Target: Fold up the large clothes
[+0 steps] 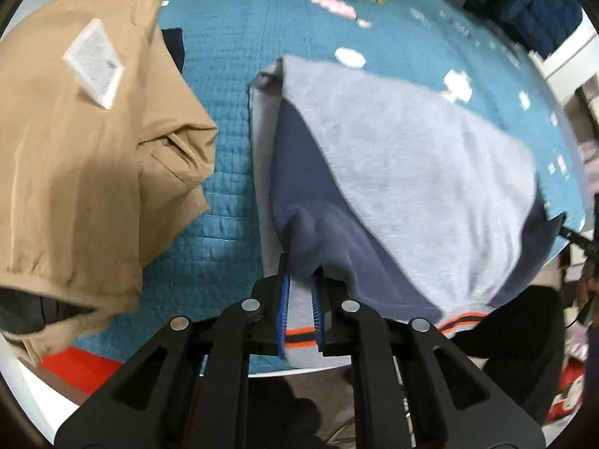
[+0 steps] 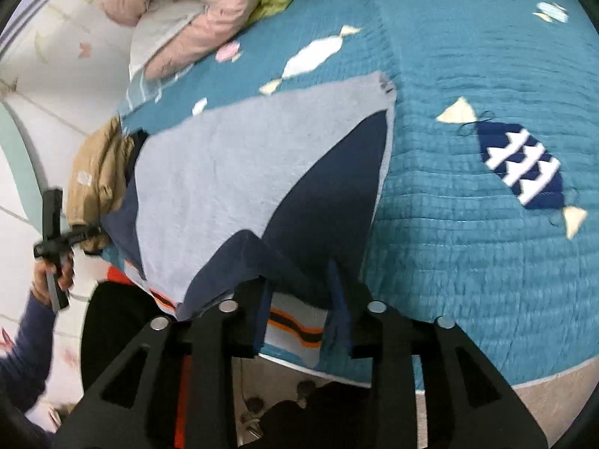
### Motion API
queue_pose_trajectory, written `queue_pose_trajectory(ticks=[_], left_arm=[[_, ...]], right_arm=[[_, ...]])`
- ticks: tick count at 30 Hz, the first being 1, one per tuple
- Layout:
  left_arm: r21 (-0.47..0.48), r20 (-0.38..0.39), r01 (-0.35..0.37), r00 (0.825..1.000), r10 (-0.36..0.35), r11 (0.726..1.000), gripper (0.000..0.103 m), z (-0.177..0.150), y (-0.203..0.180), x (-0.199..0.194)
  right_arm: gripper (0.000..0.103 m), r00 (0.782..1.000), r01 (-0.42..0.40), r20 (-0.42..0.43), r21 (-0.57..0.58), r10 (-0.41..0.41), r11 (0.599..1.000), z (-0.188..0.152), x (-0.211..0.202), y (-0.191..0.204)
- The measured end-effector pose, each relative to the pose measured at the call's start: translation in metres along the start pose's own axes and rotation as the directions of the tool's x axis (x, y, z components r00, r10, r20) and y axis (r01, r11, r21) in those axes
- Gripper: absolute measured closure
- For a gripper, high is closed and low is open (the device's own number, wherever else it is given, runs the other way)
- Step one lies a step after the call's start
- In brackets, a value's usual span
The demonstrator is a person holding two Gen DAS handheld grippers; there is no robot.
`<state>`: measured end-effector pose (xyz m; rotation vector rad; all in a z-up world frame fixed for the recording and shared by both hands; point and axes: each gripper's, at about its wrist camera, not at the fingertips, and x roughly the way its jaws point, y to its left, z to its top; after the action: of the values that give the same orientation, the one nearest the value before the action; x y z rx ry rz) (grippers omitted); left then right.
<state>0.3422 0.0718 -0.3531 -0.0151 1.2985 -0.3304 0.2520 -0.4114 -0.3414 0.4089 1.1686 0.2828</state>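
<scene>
A grey and navy sweater point(image 1: 404, 172) with an orange-striped hem lies partly folded on the teal quilt point(image 1: 224, 75), its grey inside turned up. My left gripper point(image 1: 299, 280) is shut on the sweater's near hem corner. In the right wrist view the same sweater point(image 2: 224, 176) spreads away from me, and my right gripper point(image 2: 299, 284) is shut on the other hem corner with the striped band between its fingers. Both hold the hem just above the bed's near edge.
A tan jacket point(image 1: 86, 157) with a white label lies left of the sweater. A pink duvet point(image 2: 194, 11) and green bedding are piled at the bed's far side. The bed's near edge point(image 2: 486, 385) runs below my grippers. Dark blue fabric point(image 1: 524, 3) sits far right.
</scene>
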Motion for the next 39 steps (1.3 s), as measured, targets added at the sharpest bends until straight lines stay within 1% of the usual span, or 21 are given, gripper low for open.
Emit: queue_pose_trajectory(ticks=[2, 4, 6, 7, 8, 10, 11, 12, 13, 14, 15, 16, 18, 22, 24, 26, 30, 32, 34, 37, 39], left_arm=[[-0.003, 0.034, 0.012, 0.999, -0.011, 1.0, 0.082, -0.001, -0.002, -0.015], [0.001, 0.069, 0.028, 0.997, -0.028, 1.0, 0.079, 0.002, -0.007, -0.03], [0.007, 0.118, 0.046, 0.992, -0.047, 0.999, 0.061, 0.004, -0.014, -0.043], [0.003, 0.135, 0.05, 0.99, -0.05, 0.999, 0.046, 0.006, -0.017, -0.047], [0.0, 0.15, 0.053, 0.987, -0.053, 0.999, 0.044, 0.009, -0.021, -0.048], [-0.019, 0.18, 0.042, 0.983, -0.037, 0.999, 0.044, 0.013, -0.028, -0.047], [-0.029, 0.189, 0.059, 0.981, -0.053, 0.998, 0.044, 0.014, -0.031, -0.045], [-0.039, 0.177, 0.086, 0.981, -0.078, 0.996, 0.044, 0.015, -0.034, -0.04], [-0.041, 0.16, 0.084, 0.984, -0.077, 0.996, 0.044, 0.016, -0.035, -0.034], [-0.037, 0.115, 0.055, 0.992, -0.051, 0.998, 0.04, 0.017, -0.038, -0.022], [-0.036, 0.037, 0.003, 0.999, -0.002, 0.999, 0.04, 0.017, -0.038, -0.005], [-0.041, -0.043, -0.055, 0.998, 0.053, 0.998, 0.04, 0.014, -0.036, 0.012], [-0.07, -0.109, -0.087, 0.991, 0.079, 0.994, 0.04, 0.006, -0.03, 0.027], [-0.09, -0.114, -0.087, 0.991, 0.076, 0.992, 0.04, -0.01, -0.019, 0.032], [-0.117, -0.133, -0.083, 0.989, 0.068, 0.99, 0.04, -0.014, -0.011, 0.036], [-0.144, -0.138, -0.07, 0.989, 0.05, 0.987, 0.04, -0.017, -0.005, 0.035], [-0.159, -0.061, -0.014, 0.998, 0.004, 0.987, 0.039, -0.022, 0.003, 0.014], [-0.165, -0.033, -0.018, 0.999, 0.013, 0.986, 0.032, -0.02, 0.004, 0.009], [-0.184, -0.018, -0.013, 1.0, 0.01, 0.983, 0.032, -0.02, 0.008, 0.006], [-0.21, -0.021, -0.001, 1.0, -0.004, 0.978, 0.031, -0.021, 0.01, 0.009], [-0.218, -0.027, -0.007, 1.0, 0.002, 0.976, 0.031, -0.021, 0.011, 0.012]], right_arm=[[0.061, 0.999, 0.02, 0.044, -0.004, -0.02, 1.0, 0.001, -0.018, 0.009], [0.059, 0.996, 0.021, 0.09, 0.008, -0.021, 1.0, -0.001, -0.036, 0.017], [0.059, 0.987, -0.018, 0.162, 0.008, 0.016, 1.0, -0.002, -0.054, 0.029], [0.059, 0.983, -0.034, 0.181, 0.012, 0.031, 0.999, -0.001, -0.055, 0.033], [0.059, 0.981, -0.039, 0.194, 0.025, 0.033, 0.999, 0.002, -0.053, 0.037], [0.065, 0.983, -0.048, 0.18, 0.05, 0.039, 0.998, 0.006, -0.039, 0.04], [0.079, 0.984, -0.061, 0.169, 0.051, 0.051, 0.997, 0.007, -0.036, 0.036], [0.086, 0.985, -0.065, 0.16, 0.053, 0.056, 0.996, 0.008, -0.03, 0.034], [0.087, 0.992, -0.045, 0.124, 0.054, 0.038, 0.998, 0.009, -0.015, 0.034], [0.09, 0.996, -0.005, 0.094, 0.056, 0.0, 0.998, 0.008, -0.006, 0.033], [0.093, 0.998, 0.043, 0.041, 0.079, -0.047, 0.996, 0.005, 0.008, 0.028], [0.093, 0.998, 0.055, -0.02, 0.115, -0.053, 0.992, -0.001, 0.02, 0.021], [0.097, 0.995, 0.073, -0.081, 0.136, -0.063, 0.988, -0.015, 0.029, 0.016], [0.096, 0.982, 0.127, -0.155, 0.141, -0.105, 0.982, -0.039, 0.034, 0.007], [0.096, 0.978, 0.127, -0.186, 0.174, -0.094, 0.976, -0.047, 0.039, -0.001], [0.091, 0.984, 0.106, -0.16, 0.186, -0.076, 0.977, -0.047, 0.032, 0.004], [0.091, 1.0, 0.018, -0.001, 0.187, -0.019, 0.982, -0.041, -0.009, 0.026], [0.091, 0.998, -0.024, 0.067, 0.183, 0.012, 0.983, -0.039, -0.025, 0.036], [0.091, 0.992, -0.044, 0.125, 0.187, 0.021, 0.981, -0.033, -0.034, 0.039], [0.091, 0.996, -0.02, 0.094, 0.216, 0.0, 0.976, -0.028, -0.017, 0.031], [0.091, 0.999, 0.014, 0.044, 0.231, -0.025, 0.973, -0.029, 0.0, 0.025]])
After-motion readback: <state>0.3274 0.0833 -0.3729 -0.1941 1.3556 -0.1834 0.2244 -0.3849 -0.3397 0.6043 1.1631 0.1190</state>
